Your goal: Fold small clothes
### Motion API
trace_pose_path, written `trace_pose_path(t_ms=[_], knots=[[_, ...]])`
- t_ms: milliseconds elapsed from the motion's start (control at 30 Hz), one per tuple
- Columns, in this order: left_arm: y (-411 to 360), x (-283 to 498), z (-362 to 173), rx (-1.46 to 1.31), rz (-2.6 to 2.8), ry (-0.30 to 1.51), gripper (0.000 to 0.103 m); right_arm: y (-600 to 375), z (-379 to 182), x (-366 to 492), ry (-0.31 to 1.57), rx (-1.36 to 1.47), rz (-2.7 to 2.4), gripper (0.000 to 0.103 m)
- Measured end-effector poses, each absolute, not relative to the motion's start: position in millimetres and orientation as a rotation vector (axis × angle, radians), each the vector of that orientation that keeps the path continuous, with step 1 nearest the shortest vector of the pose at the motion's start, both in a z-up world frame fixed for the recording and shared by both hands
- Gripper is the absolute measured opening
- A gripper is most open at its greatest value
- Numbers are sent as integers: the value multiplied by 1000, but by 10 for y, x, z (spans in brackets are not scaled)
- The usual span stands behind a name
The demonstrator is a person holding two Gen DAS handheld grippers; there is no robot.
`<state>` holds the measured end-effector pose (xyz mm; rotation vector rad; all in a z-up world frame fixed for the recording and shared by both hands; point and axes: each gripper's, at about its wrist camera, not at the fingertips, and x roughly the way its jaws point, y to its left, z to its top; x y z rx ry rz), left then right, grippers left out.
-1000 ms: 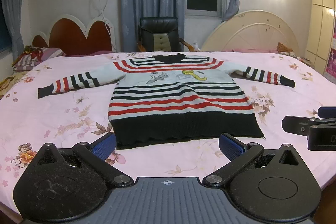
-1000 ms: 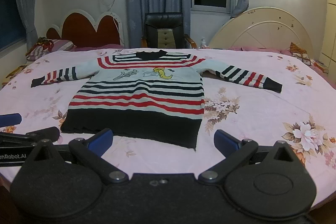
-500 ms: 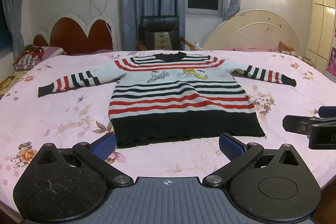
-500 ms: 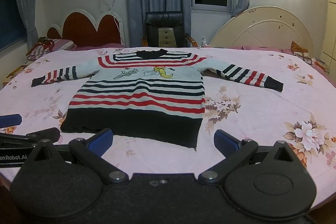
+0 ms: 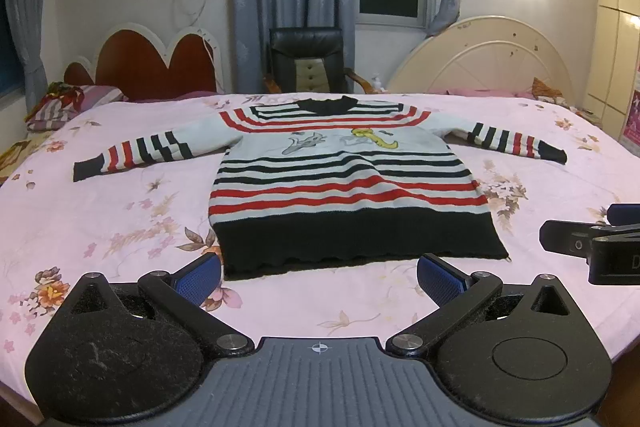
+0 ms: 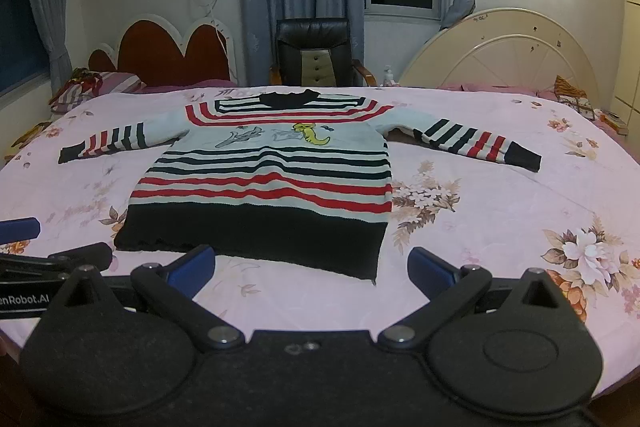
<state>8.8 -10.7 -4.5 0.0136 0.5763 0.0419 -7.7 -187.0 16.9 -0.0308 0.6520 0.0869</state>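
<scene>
A small striped sweater (image 5: 344,183) (image 6: 264,183) in white, red and black lies flat on the pink flowered bedsheet (image 5: 100,219) (image 6: 500,227), both sleeves spread outward and its black hem toward me. My left gripper (image 5: 319,277) hovers open just short of the hem, nothing between its blue pads. My right gripper (image 6: 311,267) is open too, near the hem's right corner, and holds nothing. The right gripper's fingers show at the right edge of the left wrist view (image 5: 592,241); the left gripper's fingers show at the left edge of the right wrist view (image 6: 56,259).
A red heart-shaped headboard (image 5: 148,67), a black chair (image 5: 308,63) and a cream round headboard (image 5: 488,63) stand behind the bed. Striped pillows (image 5: 60,105) lie at the far left. Bare sheet surrounds the sweater on both sides.
Both views have dipped slightly, so the sweater sits a little lower in frame. The grippers stay open and the sweater has not moved.
</scene>
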Motion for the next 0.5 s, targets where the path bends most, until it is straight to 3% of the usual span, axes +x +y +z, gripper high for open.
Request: trace_pose_path(t_ms=[500], knots=[[-27,132,-81,-44,34,590,103,-1840,157,-72,660,-39,87,102]])
